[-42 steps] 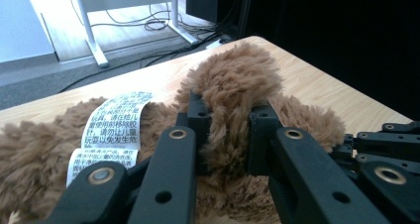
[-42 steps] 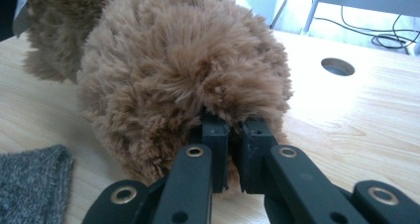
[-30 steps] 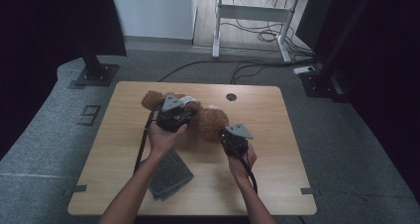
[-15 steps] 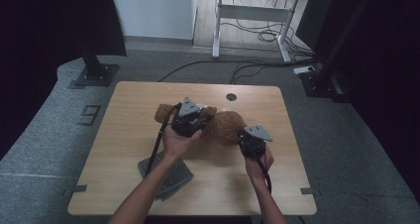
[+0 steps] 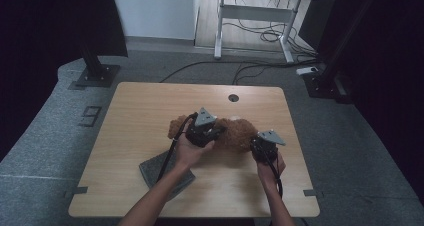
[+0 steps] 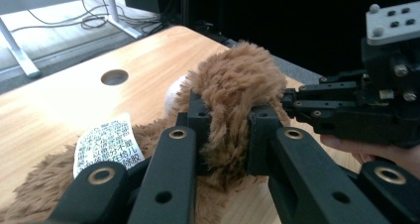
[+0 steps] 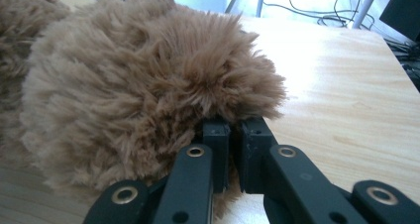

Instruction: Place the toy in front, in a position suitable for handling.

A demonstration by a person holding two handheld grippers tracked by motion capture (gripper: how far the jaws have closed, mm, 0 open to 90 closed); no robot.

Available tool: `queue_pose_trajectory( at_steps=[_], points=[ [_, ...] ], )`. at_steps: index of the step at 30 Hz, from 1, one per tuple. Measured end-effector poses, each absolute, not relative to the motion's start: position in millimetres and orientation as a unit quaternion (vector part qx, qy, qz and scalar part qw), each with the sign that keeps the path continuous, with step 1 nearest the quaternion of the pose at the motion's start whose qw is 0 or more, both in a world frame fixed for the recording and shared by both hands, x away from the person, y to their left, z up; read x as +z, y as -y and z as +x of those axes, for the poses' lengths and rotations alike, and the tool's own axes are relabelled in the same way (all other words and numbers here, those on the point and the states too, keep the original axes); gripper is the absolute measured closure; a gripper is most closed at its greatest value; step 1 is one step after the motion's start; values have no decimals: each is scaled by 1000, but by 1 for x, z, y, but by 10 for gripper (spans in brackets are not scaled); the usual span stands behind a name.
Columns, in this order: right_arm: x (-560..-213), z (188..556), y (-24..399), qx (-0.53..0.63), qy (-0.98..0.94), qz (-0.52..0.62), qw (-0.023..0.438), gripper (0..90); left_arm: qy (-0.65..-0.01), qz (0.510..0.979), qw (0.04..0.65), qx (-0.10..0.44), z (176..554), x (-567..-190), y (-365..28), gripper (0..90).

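A brown plush toy (image 5: 235, 134) lies on the wooden table (image 5: 150, 106), right of its middle. My left gripper (image 5: 219, 132) comes at it from the left and is shut on a furry limb (image 6: 237, 85), fur bulging between the jaws at my left gripper (image 6: 229, 135). A white printed label (image 6: 106, 142) hangs from the toy's body. My right gripper (image 5: 255, 142) holds the toy's right end; in the right gripper view the jaws of my right gripper (image 7: 234, 135) pinch a tuft of the fur (image 7: 138, 85). The right gripper (image 6: 302, 102) also appears beside the limb.
A grey folded cloth (image 5: 155, 172) lies on the table under my left forearm, near the front edge. A round cable hole (image 5: 233, 97) sits at the back of the table. Beyond it stand a white desk frame (image 5: 250, 16) and black stand bases on the floor.
Both hands have carried the plush toy to the right and a little nearer the front edge. The grey cloth stays where it was.
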State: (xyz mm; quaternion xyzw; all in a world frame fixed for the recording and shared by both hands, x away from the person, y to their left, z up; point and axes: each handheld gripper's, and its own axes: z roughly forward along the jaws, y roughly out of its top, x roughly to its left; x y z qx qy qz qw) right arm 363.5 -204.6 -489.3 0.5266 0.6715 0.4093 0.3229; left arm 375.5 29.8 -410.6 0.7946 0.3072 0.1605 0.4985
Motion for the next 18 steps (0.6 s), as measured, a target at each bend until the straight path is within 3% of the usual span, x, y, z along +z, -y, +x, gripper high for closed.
queue_pose_trajectory(
  at_steps=[10,14,18],
  points=[
    [-509,367,210,392,-679,539,306,840,-323,801,486,133,382,-431,-37,727],
    [-511,366,210,395,-677,541,305,839,-327,804,480,131,380,-432,-45,600],
    [-514,361,214,400,-677,540,300,838,-343,792,489,129,373,-429,-75,417]
  ],
)
